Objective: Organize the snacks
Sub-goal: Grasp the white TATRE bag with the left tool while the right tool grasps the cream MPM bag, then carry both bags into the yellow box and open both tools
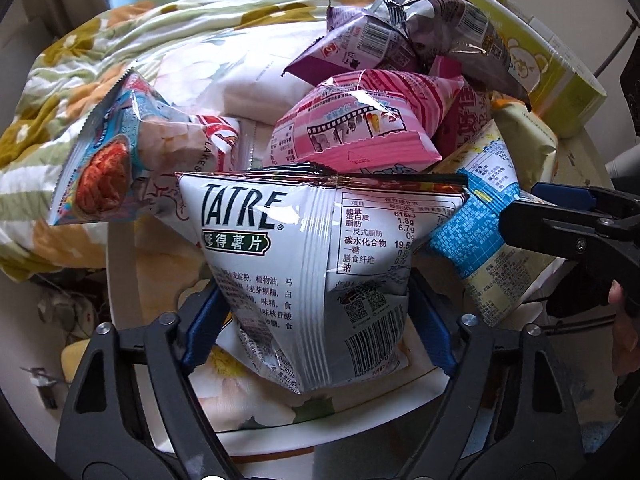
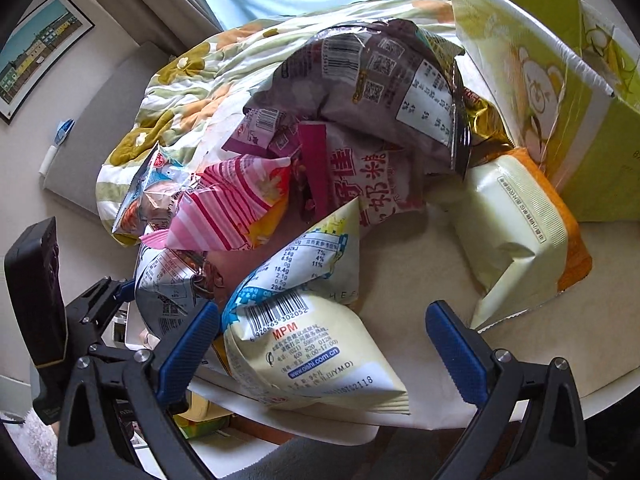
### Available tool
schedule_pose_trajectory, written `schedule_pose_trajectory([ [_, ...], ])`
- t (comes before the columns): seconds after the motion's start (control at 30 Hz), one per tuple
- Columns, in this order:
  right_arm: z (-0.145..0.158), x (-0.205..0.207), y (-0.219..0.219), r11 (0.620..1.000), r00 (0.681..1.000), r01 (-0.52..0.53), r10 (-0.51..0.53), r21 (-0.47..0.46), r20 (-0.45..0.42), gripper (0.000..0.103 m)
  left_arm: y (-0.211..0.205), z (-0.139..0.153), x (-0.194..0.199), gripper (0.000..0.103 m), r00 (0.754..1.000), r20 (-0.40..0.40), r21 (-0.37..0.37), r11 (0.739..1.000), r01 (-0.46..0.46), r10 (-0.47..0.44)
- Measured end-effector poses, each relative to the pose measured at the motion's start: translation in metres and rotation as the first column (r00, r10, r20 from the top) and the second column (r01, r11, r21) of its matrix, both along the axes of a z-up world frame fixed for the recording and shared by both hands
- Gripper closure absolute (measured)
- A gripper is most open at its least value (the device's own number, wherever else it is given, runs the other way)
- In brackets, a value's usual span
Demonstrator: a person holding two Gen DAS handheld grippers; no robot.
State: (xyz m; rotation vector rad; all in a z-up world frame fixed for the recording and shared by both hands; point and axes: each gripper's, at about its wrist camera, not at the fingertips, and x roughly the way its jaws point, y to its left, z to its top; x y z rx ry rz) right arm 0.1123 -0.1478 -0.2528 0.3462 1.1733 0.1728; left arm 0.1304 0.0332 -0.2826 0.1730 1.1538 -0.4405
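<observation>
**Left jaws clamped on chip bag; right jaws wide over the pile**

Left gripper [image 1: 320, 312]: blue pads press both sides of the white potato-chip bag [image 1: 316, 264], pinching its lower half; the bag stands upright, sealed top edge up, nutrition panel and barcode facing the camera. Held fast.

Right gripper [image 2: 322, 344]: fingers [image 2: 456, 352] spread wide apart, straddling the cream-and-blue snack bag [image 2: 304, 340]. Left pad looks close to the bag's edge, though contact is hard to judge; right pad is clear of it.

Beyond: pink striped bag [image 1: 352, 128] just behind the chip bag, purple bags [image 1: 356, 48] behind that, a pale yellow bag [image 2: 512, 240] on the round white table [image 2: 560, 344]. A green carton [image 2: 560, 80] stands at the table's far right. Floral quilt [image 1: 80, 92] is bunched behind the heap.
</observation>
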Motion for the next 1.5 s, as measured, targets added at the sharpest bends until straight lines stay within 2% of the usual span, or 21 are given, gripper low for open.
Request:
schedule_pose_trajectory([
  [0.1, -0.005, 0.001, 0.001, 1.000, 1.000, -0.001, 0.001, 0.008, -0.017, 0.000, 0.002, 0.001, 0.000, 0.030, 1.000, -0.001, -0.013, 1.000, 0.011, -0.011],
  [0.23, -0.012, 0.003, 0.004, 1.000, 0.999, -0.016, 0.016, 0.021, -0.041, 0.009, 0.000, 0.005, -0.005, 0.035, 1.000, 0.013, -0.007, 1.000, 0.025, -0.025],
  [0.6, -0.020, 0.015, 0.015, 0.995, 0.997, -0.048, 0.053, 0.092, -0.061, 0.030, 0.010, 0.017, -0.017, 0.036, 0.999, 0.048, -0.020, 1.000, 0.005, -0.004],
  [0.8, -0.013, 0.010, 0.018, 0.995, 0.997, -0.066, 0.070, 0.075, -0.045, 0.041, 0.012, 0.026, -0.023, 0.036, 0.997, 0.073, -0.028, 1.000, -0.012, 0.014],
  [1.0, 0.004, 0.001, 0.017, 0.997, 0.998, -0.064, 0.064, 0.038, -0.010, 0.044, 0.013, 0.046, -0.031, 0.036, 0.994, 0.109, -0.039, 0.999, -0.024, 0.028],
  [1.13, 0.022, -0.008, 0.008, 0.999, 0.999, -0.035, 0.035, 0.028, 0.012, 0.044, 0.015, 0.070, -0.036, 0.036, 0.992, 0.122, -0.065, 0.998, -0.028, 0.035],
  [1.37, 0.077, -0.025, -0.007, 1.000, 0.993, 0.013, -0.010, -0.026, 0.120, 0.045, 0.002, 0.123, -0.031, 0.036, 0.978, 0.207, -0.087, 0.996, 0.019, 0.000],
  [1.5, 0.110, -0.027, -0.032, 0.998, 0.981, 0.050, -0.041, -0.043, 0.191, 0.045, -0.023, 0.154, -0.016, 0.036, 0.963, 0.269, -0.083, 0.996, 0.036, -0.012],
])
